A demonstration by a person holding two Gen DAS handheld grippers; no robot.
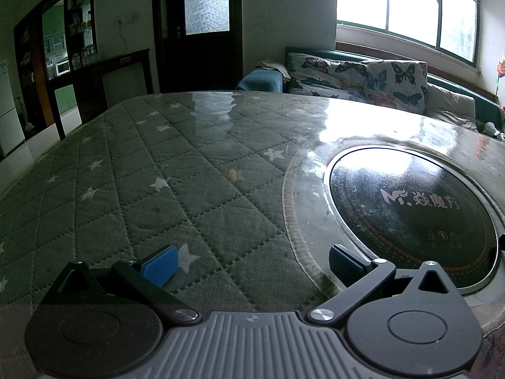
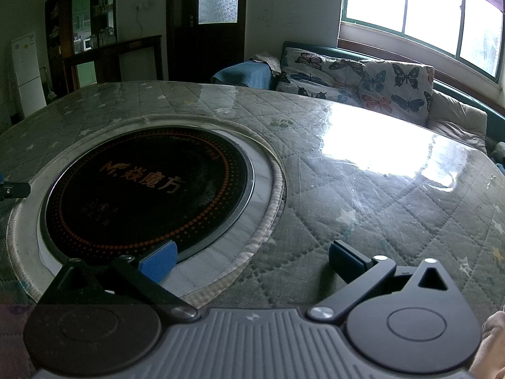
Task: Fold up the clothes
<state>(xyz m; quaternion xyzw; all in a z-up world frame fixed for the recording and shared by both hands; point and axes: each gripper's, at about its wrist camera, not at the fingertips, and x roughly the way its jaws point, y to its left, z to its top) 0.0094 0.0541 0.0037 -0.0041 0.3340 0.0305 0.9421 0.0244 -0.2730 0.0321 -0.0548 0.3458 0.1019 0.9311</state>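
Note:
No garment shows on the table in either view. My left gripper [image 1: 252,263] hovers low over the quilted, star-printed table cover [image 1: 164,164], open, with nothing between its blue pads [image 1: 161,263]. My right gripper [image 2: 252,260] is also open and empty, its left blue pad [image 2: 159,260] over the rim of the round black cooktop [image 2: 148,189] set in the table. The same cooktop [image 1: 410,214] lies to the right of my left gripper. A tip of the left gripper [image 2: 12,188] peeks in at the left edge of the right wrist view.
A glossy clear sheet covers the quilted cover [image 2: 378,189]. Behind the table stands a sofa with butterfly cushions [image 1: 363,77] and a blue blanket [image 1: 260,82]. A dark door [image 1: 202,31], shelves [image 1: 69,31] and a white fridge [image 2: 28,72] line the far wall. A hand [image 2: 490,347] shows at bottom right.

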